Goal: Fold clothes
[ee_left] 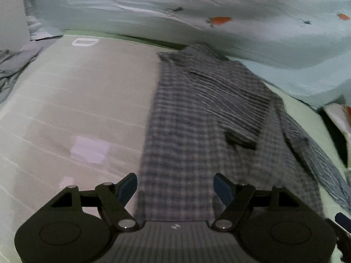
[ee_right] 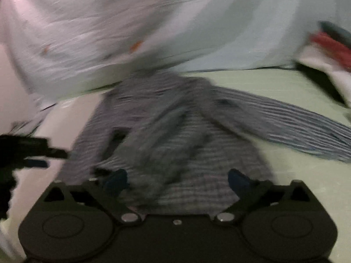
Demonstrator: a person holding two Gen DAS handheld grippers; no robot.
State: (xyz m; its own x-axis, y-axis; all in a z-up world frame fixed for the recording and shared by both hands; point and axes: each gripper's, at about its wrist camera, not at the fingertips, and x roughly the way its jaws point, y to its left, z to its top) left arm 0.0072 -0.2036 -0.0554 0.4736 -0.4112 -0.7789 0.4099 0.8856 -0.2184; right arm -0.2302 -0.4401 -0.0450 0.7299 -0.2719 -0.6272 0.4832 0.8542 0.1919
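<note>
Plaid shirt (ee_left: 197, 135) flat on green bedsheet (ee_left: 72, 109), collar end against pale blanket (ee_left: 197, 11), one sleeve folded across its middle, other sleeve (ee_right: 285, 122) trailing off to the side. Left gripper (ee_left: 175, 189) spread wide above shirt hem, holding nothing. Right gripper (ee_right: 177, 180) likewise wide apart over the hem, empty; contact with cloth unclear through blur.

A bedroom: green bed sheet (ee_left: 65, 100) and printed quilt (ee_left: 175, 11) (carrot-patterned).
</note>
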